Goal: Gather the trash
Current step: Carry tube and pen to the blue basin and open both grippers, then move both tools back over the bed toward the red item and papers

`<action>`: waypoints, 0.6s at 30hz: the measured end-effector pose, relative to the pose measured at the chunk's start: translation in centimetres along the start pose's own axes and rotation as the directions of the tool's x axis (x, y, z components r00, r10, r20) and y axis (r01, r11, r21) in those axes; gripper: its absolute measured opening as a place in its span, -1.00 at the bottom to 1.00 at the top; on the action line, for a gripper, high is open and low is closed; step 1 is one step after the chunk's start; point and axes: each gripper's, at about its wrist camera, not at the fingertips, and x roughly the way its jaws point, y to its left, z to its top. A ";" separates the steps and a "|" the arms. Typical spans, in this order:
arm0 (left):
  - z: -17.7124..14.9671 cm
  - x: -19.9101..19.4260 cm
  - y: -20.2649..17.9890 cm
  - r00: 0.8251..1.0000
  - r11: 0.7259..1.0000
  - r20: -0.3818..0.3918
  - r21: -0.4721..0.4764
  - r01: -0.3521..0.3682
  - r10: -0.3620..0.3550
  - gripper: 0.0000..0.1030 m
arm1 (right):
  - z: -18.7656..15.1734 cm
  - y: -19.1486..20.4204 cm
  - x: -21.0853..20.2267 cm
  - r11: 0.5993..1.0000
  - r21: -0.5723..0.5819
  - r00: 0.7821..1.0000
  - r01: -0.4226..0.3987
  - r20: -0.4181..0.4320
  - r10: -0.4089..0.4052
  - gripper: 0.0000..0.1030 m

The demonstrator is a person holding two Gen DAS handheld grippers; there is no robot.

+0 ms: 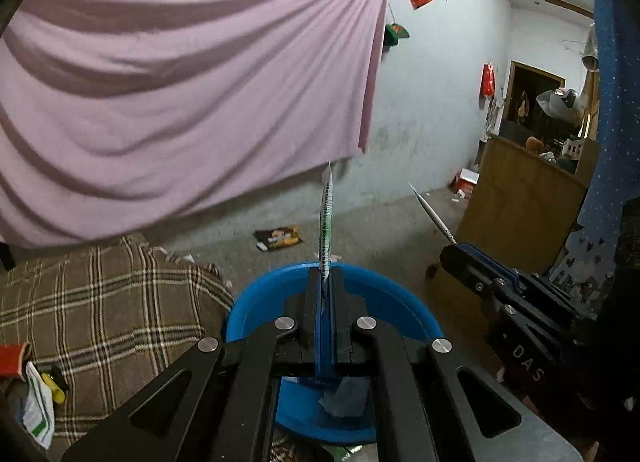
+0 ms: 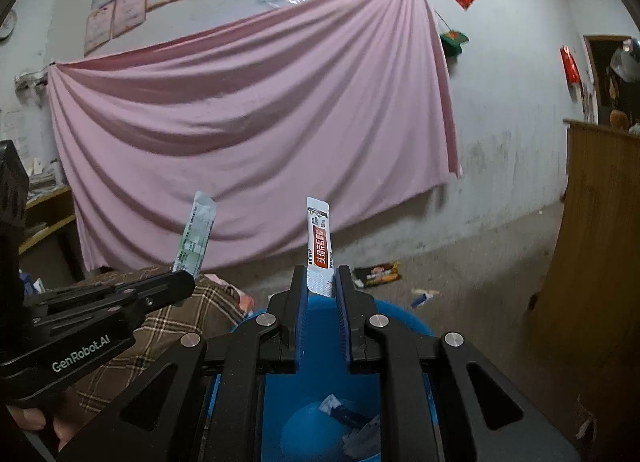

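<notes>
My left gripper [image 1: 326, 276] is shut on a green and white sachet [image 1: 326, 218] seen edge-on, held above the blue bin [image 1: 396, 302]. From the right wrist view the same sachet [image 2: 196, 236] sticks up from the left gripper [image 2: 182, 280]. My right gripper [image 2: 322, 282] stands partly open over the blue bin [image 2: 404, 314]; a red and white sachet [image 2: 319, 246] rests against its left finger. In the left wrist view that sachet [image 1: 432, 212] is a thin edge above the right gripper [image 1: 454, 248]. Several wrappers [image 2: 352, 422] lie inside the bin.
A plaid-covered seat [image 1: 104, 302] stands left of the bin with small items [image 1: 40, 402] on it. A dark snack wrapper [image 1: 278, 239] and small scraps [image 2: 424, 296] lie on the concrete floor. A wooden cabinet [image 2: 600, 262] stands at right. A pink sheet [image 1: 180, 82] hangs on the wall.
</notes>
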 end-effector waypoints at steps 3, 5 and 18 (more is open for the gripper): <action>0.1 0.3 0.3 0.999 1.000 -0.036 -0.013 0.003 -0.004 -0.97 | -0.1 -0.3 0.2 1.000 0.014 1.000 -0.004 -0.014 0.004 -0.76; 0.0 0.5 0.4 0.998 1.000 -0.059 -0.022 0.010 -0.011 -0.97 | -0.1 -0.3 0.4 1.000 0.016 1.000 -0.004 -0.024 0.004 -0.75; 0.6 -1.1 1.4 0.995 0.996 -0.090 -0.067 -0.051 0.045 -0.58 | -0.3 -0.4 1.9 0.999 0.036 0.995 -0.007 -0.096 0.011 -0.74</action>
